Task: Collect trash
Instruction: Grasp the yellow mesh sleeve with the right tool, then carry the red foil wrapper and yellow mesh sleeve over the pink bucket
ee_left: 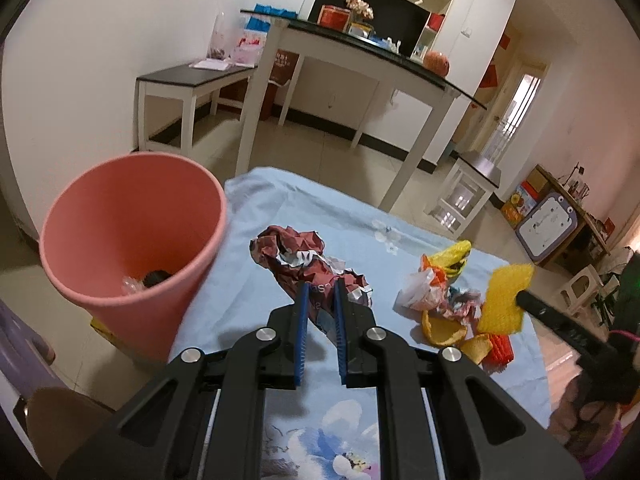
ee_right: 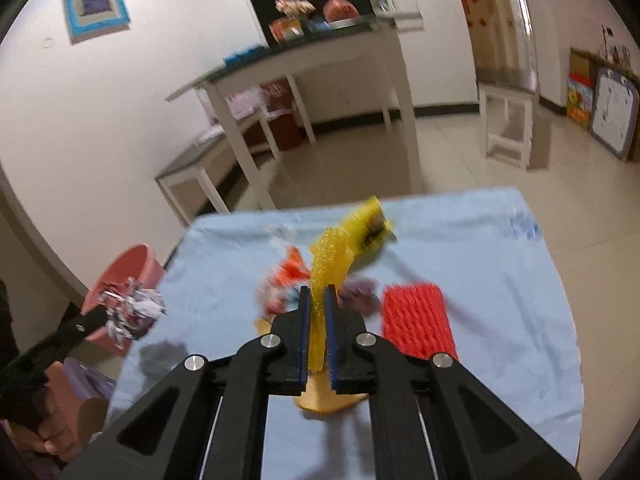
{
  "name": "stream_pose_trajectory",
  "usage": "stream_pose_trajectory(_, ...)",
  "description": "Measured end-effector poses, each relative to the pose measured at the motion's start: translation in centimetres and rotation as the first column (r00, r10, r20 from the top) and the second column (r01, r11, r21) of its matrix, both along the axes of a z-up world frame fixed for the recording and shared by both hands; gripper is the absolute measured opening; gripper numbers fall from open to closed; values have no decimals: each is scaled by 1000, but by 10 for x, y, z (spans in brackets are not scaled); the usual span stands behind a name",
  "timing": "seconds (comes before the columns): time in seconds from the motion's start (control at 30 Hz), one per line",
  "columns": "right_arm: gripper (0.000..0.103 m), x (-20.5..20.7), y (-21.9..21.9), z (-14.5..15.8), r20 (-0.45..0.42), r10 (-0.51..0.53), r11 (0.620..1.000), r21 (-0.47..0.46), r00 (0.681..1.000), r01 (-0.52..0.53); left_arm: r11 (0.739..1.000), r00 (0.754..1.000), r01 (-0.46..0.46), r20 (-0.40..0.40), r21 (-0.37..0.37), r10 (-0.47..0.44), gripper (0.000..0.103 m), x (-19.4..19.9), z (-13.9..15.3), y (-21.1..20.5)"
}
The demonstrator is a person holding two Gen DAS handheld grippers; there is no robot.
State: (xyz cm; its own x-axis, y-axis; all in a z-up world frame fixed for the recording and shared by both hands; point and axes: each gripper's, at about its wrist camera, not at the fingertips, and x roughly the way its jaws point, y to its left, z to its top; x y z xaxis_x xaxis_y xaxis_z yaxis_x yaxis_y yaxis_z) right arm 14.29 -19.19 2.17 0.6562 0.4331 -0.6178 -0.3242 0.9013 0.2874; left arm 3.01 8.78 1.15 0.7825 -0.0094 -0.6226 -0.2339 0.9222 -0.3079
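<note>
My left gripper [ee_left: 322,286] is shut on a crumpled dark red and white paper [ee_left: 296,256], held above the blue cloth beside the pink bin [ee_left: 132,216]. In the right wrist view that paper [ee_right: 134,312] hangs in front of the bin [ee_right: 132,264], at the tip of the left gripper [ee_right: 105,314]. The bin holds a few scraps at its bottom. My right gripper [ee_right: 318,290] is shut on a yellow foam net [ee_right: 330,256], lifted over the trash pile. The left wrist view shows the same net [ee_left: 506,300] at the right gripper [ee_left: 520,299].
On the blue cloth [ee_right: 480,240] lie a red foam net [ee_right: 416,320], a yellow wrapper [ee_right: 372,228], orange peel [ee_left: 444,328] and a white plastic bag [ee_left: 420,290]. A white table [ee_left: 360,56] and a bench [ee_left: 192,80] stand beyond. A hand [ee_left: 588,416] shows at the lower right.
</note>
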Motion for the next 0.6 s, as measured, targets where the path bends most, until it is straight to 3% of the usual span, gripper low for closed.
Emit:
stream_pose_trajectory(0.37,6,-21,63,56,147,145,986,62,978,-155,997,996,-72,62,7,71,12,-24,18,32)
stream_pose_trajectory(0.6,6,-24,125,67,160,280,954,65,947,-293,990,987,-143,70,2,143,12,-36,19,61)
